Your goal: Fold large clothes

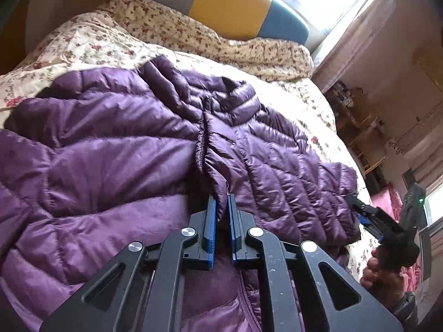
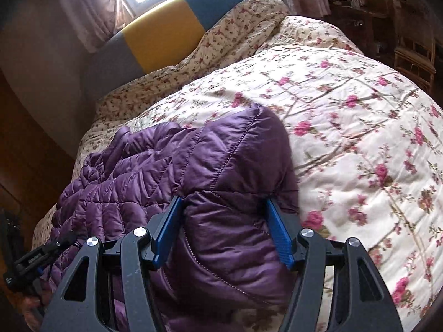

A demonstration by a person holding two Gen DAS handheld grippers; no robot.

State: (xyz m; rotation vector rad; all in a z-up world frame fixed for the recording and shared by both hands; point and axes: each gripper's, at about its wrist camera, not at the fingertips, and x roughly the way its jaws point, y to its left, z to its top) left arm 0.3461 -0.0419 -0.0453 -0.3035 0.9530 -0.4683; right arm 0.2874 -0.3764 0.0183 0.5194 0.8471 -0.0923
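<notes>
A purple quilted puffer jacket (image 1: 116,144) lies spread on the floral bed. My left gripper (image 1: 221,202) is shut on a gathered cuff or fold of the jacket (image 1: 213,160) near its middle. In the right wrist view the jacket (image 2: 155,171) fills the lower left. My right gripper (image 2: 223,207) stands open with its blue pads either side of a thick jacket edge (image 2: 227,229). The right gripper also shows in the left wrist view (image 1: 357,204) at the jacket's right edge, and the left gripper shows at the far left of the right wrist view (image 2: 55,244).
The bed has a floral quilt (image 2: 346,127) and floral pillows (image 1: 171,30) before a grey, yellow and blue headboard (image 1: 229,2). Curtains and a bright window stand behind. Wicker shelves (image 2: 412,58) stand beside the bed. Pink fabric (image 1: 387,199) lies beyond the bed's edge.
</notes>
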